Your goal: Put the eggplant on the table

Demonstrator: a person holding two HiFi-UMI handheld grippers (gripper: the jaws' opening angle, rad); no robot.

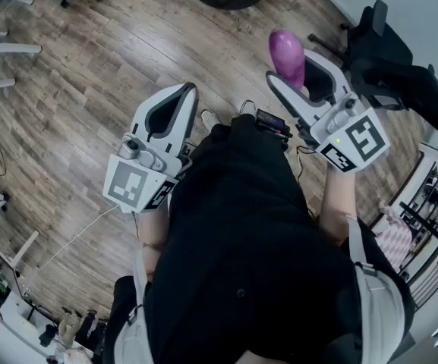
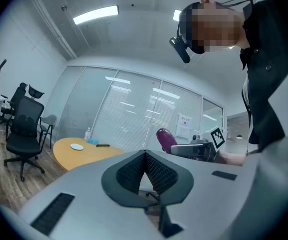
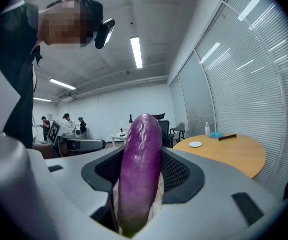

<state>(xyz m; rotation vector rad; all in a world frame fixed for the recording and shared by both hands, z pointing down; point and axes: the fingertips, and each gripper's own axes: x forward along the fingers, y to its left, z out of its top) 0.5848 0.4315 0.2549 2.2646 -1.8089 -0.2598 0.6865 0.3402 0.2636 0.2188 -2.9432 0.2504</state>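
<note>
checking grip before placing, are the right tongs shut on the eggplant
Shut on the glossy purple eggplant; both ribbed pads press its sides.

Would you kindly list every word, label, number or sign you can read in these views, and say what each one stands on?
No words or numbers are readable in any view.
Paper sheet in the left gripper view's background: print too small to read.
Left marker cube: black-and-white square pattern, no letters.
Right marker cube: black-and-white square pattern, no letters.
</note>
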